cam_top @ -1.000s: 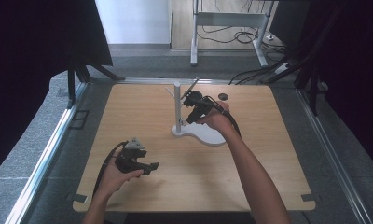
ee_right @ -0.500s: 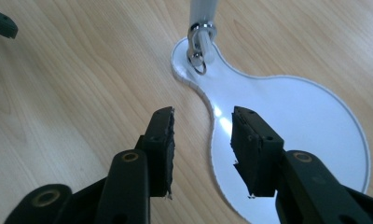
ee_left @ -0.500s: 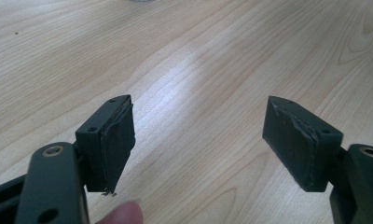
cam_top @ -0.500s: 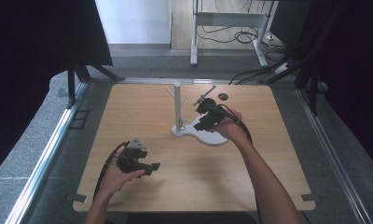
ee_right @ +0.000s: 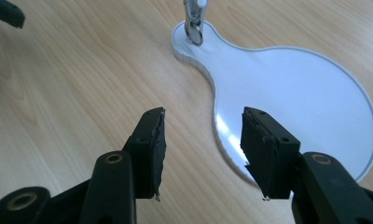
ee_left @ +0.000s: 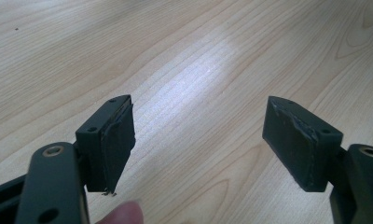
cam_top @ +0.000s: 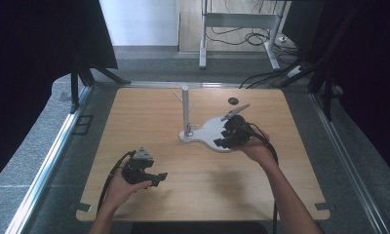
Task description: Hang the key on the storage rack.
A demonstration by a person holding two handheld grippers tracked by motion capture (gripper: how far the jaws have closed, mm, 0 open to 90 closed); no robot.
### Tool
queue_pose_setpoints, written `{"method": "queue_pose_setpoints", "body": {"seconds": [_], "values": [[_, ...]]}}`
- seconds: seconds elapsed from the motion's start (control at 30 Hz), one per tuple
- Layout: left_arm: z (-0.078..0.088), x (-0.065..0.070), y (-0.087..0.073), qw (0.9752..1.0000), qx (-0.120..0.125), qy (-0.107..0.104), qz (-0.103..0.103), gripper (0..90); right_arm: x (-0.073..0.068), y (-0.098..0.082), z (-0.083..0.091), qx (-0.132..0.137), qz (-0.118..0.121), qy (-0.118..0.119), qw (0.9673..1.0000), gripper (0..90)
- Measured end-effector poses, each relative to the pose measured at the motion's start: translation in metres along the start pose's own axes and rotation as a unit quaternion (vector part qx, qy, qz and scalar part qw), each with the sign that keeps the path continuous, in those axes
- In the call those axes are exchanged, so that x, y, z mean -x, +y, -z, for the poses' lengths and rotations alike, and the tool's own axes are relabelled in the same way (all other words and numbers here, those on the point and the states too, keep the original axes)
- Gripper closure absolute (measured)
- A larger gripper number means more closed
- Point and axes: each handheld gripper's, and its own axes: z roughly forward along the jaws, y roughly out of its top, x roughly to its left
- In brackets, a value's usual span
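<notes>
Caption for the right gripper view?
Right gripper, jaws open, poised over the near edge of the white stand base.

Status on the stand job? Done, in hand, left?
Looks done: a metal ring rests at the foot of the post on the white stand. In hand: nothing; the right gripper is open over the stand's edge, and the left gripper is open over bare table. What's left can't be told from these pictures.
</notes>
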Motion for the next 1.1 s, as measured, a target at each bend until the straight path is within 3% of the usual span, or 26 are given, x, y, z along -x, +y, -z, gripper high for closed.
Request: {"method": "queue_pose_setpoints", "body": {"seconds": [0.03,0.27,0.6,0.7,0.73,0.83,0.9,1.1], "values": [[0.0,0.001,0.0,1.0,-0.003,0.0,0.0,25.7,0.0,-0.014,0.004,0.016,-0.006,0.003,0.9999,49.3],[-0.003,0.003,-0.001,1.0,-0.008,0.001,-0.001,25.7,-0.004,-0.063,0.013,0.063,-0.031,0.02,0.9973,46.7],[-0.007,0.006,-0.001,0.9999,-0.015,0.003,-0.003,25.7,-0.001,-0.121,0.011,0.106,-0.073,0.042,0.9908,46.3],[-0.008,0.006,-0.001,0.9999,-0.016,0.002,-0.003,25.7,-0.002,-0.136,0.01,0.126,-0.089,0.048,0.9869,46.5],[-0.009,0.006,-0.001,0.9998,-0.019,0.002,-0.004,25.7,-0.001,-0.139,0.008,0.125,-0.093,0.049,0.9866,45.7],[-0.011,0.007,-0.001,0.9998,-0.021,0.001,-0.006,25.7,-0.002,-0.142,0.007,0.107,-0.089,0.035,0.9897,44.9],[-0.012,0.008,-0.001,0.9997,-0.023,0.0,-0.01,25.7,-0.001,-0.147,0.008,0.116,-0.095,0.036,0.9881,44.8],[-0.007,0.008,0.0,0.9998,-0.016,-0.006,-0.013,25.7,0.001,-0.152,0.006,0.112,-0.095,0.03,0.9888,44.2]]}}
